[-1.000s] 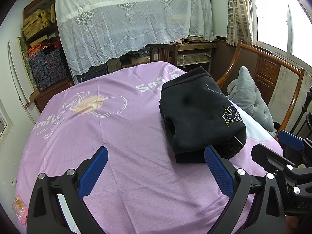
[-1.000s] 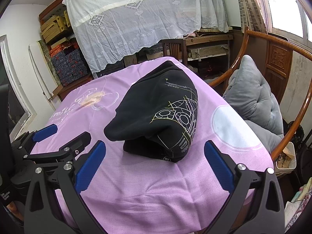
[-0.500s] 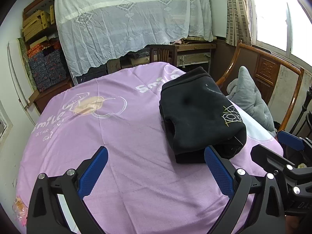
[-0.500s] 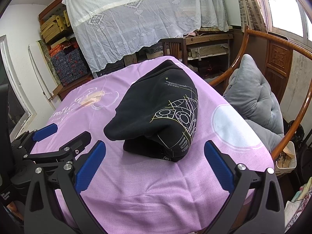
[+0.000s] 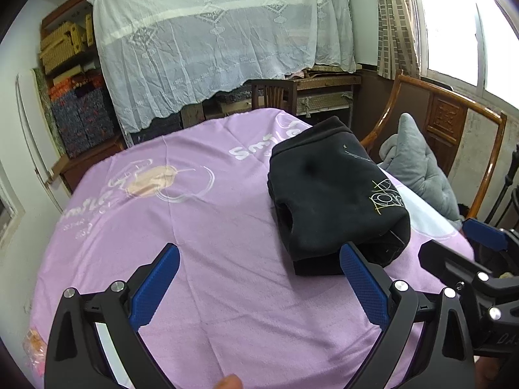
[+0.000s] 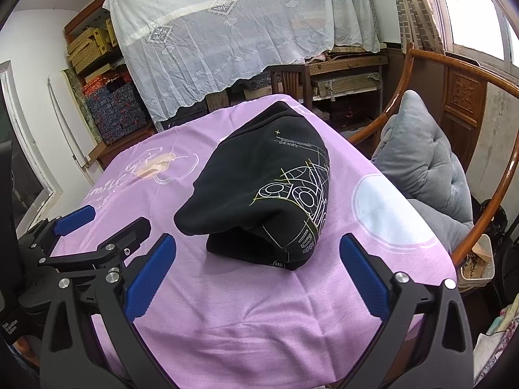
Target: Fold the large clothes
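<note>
A black garment [image 5: 331, 194] with a yellow and white line print lies folded into a thick bundle on the purple tablecloth [image 5: 194, 227], toward the table's right side. It shows again as the black garment [image 6: 269, 188] in the right wrist view, straight ahead. My left gripper [image 5: 259, 278] is open above the cloth, its right fingertip near the bundle's front edge, nothing between the fingers. My right gripper [image 6: 259, 269] is open too, just short of the bundle. The right gripper [image 5: 470, 259] also appears at the left view's right edge, and the left gripper [image 6: 97, 236] at the right view's left.
A wooden armchair [image 6: 454, 64] with a grey cushion [image 6: 431, 175] stands close to the table's right side. Behind the table are a dark wooden chair [image 5: 272, 94], shelves under a white lace cloth [image 5: 211, 39], and stacked boxes [image 5: 78, 120] at the left wall.
</note>
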